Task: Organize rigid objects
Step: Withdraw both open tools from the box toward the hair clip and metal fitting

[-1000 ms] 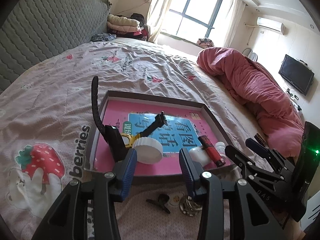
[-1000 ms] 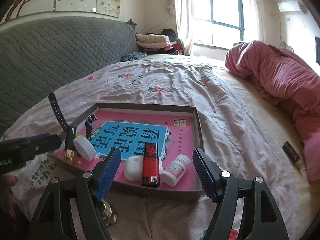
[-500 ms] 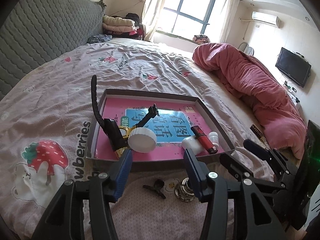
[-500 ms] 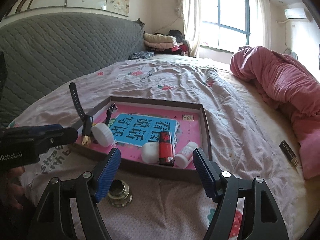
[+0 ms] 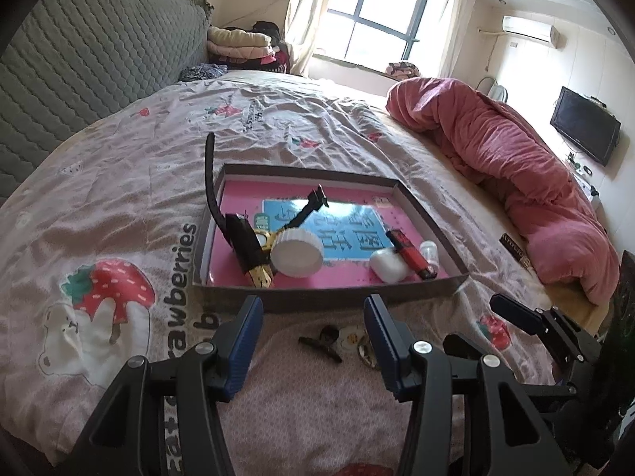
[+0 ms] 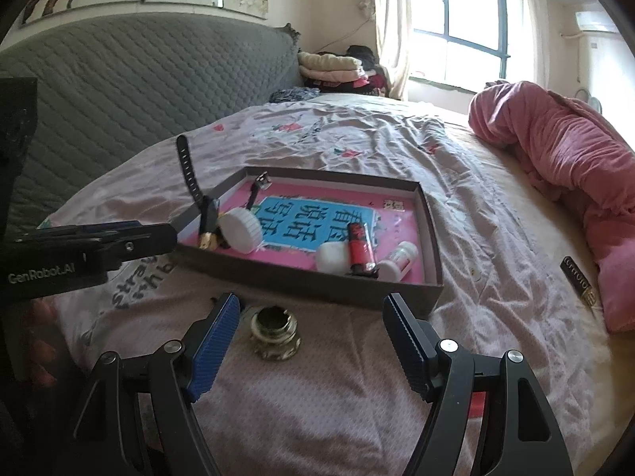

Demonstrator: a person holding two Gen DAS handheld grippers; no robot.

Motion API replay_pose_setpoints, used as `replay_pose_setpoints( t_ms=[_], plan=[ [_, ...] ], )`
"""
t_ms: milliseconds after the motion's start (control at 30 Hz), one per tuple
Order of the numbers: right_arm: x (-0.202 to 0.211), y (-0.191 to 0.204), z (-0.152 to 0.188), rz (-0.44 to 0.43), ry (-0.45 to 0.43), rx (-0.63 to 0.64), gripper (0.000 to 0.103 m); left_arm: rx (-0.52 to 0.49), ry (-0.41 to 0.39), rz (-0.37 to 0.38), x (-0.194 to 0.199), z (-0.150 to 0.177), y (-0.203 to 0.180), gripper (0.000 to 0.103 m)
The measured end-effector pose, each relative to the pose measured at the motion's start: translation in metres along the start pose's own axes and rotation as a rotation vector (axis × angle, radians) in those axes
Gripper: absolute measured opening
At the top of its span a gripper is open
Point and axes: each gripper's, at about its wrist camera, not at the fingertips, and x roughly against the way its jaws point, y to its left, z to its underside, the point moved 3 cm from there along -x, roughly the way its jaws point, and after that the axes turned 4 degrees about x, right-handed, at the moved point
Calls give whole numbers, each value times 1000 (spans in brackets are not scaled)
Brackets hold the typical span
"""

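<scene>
Both claws stand apart and empty: the left gripper (image 5: 313,341) at lower centre above small dark bits, perhaps a clip, and the right gripper (image 6: 311,343) beside a brass fitting (image 6: 274,331) on the bedspread (image 6: 357,150). The shallow box (image 6: 317,281) at mid-frame holds a watch (image 6: 206,214), white lid (image 6: 242,230) and red lighter (image 6: 359,248).

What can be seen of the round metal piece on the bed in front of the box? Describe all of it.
The metal piece is a short, round, brass-coloured fitting with a ribbed or knurled flared base and a dark hollow top. It stands upright on the pink bedsheet, just outside the box's near wall, touching neither. It sits ahead of the open right gripper, nearer one finger.
</scene>
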Motion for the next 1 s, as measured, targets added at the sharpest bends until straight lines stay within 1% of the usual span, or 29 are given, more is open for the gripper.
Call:
replay_pose_setpoints(
  t_ms=[267, 667, 800, 1000],
  plan=[
    [2, 9, 13, -12, 36, 37, 76, -32, 51, -7, -6, 18, -7, 53],
    [-12, 12, 24, -17, 100, 63, 76, -59, 154, 3, -34, 42, -10, 53],
    [-21, 19, 28, -24, 123, 81, 76, -52, 175, 3, -43, 44, -7, 53],
    [-35, 24, 31, -35, 146, 93, 76, -41, 195, 28, -53, 45, -4, 53]
  ],
)
